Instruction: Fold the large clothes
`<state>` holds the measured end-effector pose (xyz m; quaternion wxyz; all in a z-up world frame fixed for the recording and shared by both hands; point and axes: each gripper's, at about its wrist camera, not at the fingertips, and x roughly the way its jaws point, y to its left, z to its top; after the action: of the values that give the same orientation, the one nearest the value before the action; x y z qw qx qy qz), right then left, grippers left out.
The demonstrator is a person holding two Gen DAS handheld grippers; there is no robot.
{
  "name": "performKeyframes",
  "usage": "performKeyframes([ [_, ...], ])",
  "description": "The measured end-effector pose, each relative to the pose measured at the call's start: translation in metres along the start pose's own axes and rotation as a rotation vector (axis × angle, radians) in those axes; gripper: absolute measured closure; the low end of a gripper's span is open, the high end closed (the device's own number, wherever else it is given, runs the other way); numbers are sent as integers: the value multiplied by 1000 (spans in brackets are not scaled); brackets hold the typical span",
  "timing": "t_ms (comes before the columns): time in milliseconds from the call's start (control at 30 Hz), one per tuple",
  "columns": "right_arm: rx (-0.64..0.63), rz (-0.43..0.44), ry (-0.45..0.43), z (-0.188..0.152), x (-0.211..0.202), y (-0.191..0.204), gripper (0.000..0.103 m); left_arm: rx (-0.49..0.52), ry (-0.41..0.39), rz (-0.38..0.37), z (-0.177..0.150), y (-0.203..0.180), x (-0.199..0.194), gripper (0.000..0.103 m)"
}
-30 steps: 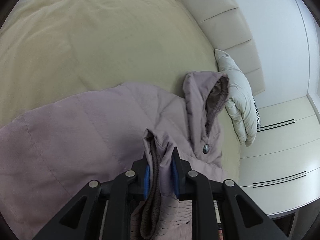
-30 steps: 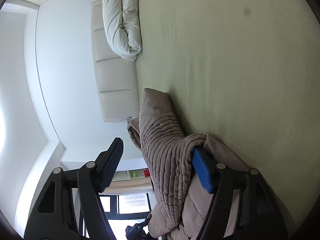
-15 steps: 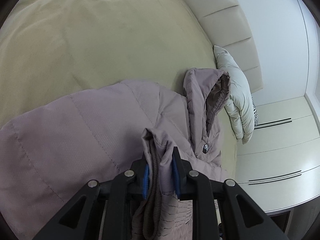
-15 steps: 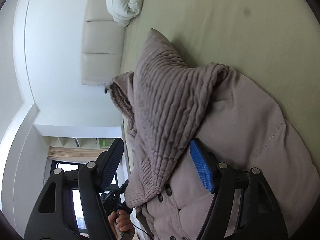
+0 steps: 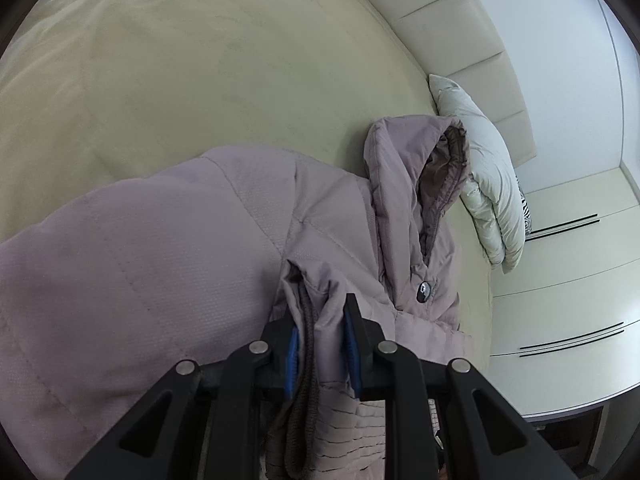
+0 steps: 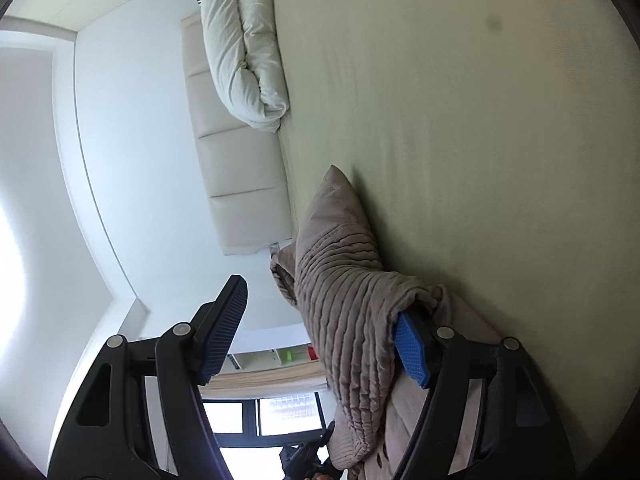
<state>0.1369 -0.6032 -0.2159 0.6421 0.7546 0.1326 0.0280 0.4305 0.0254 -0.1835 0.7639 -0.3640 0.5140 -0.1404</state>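
Bedroom, pale walls. Big bed (image 5: 180, 80) with yellow-green sheet fills most of both views; cream padded headboard (image 5: 452, 28) along its far edge. White wardrobe (image 5: 568, 280) with dark slot handles sits past the bed in the left wrist view. Window (image 6: 272, 420) with dark frame low in the right wrist view, small shelf above it.

Mauve padded coat (image 5: 160, 260) lies on the bed, spread over the near part of the sheet. Hood (image 5: 416, 168) points toward the headboard, brown lining showing, one dark snap button (image 5: 424, 291) below it. Folded cream duvet (image 5: 484, 184) rests against the headboard, just beside the hood; striped item behind it, too small to tell.

Left gripper (image 5: 320, 340) narrow, blue pads clamped on a bunched fold of coat with a ribbed knit cuff (image 5: 304, 400) hanging down between the fingers.

Right gripper (image 6: 320, 336) wide apart. A quilted coat section (image 6: 344, 312) drapes over its right finger, covering the tip of the blue pad; left finger is clear of the fabric, up in the air against the wall. Nothing is pinched.
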Motion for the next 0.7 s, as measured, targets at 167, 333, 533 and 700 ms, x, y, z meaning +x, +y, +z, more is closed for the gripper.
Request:
performKeyframes([
  [167,-127,-116,42,-18,-20,24,40,23,-2,26,4,-5,10,81],
  [333,-322,-78,52,-38,-27,89,39,37,-3,40,3,-4,15,80],
  [533,-390,-172,168,-29,56,103,37,32,4,29,4,1,19,77],
  [700,-281,-198,152,-4,65,42,59,22,25,-5,7,7,17,73],
])
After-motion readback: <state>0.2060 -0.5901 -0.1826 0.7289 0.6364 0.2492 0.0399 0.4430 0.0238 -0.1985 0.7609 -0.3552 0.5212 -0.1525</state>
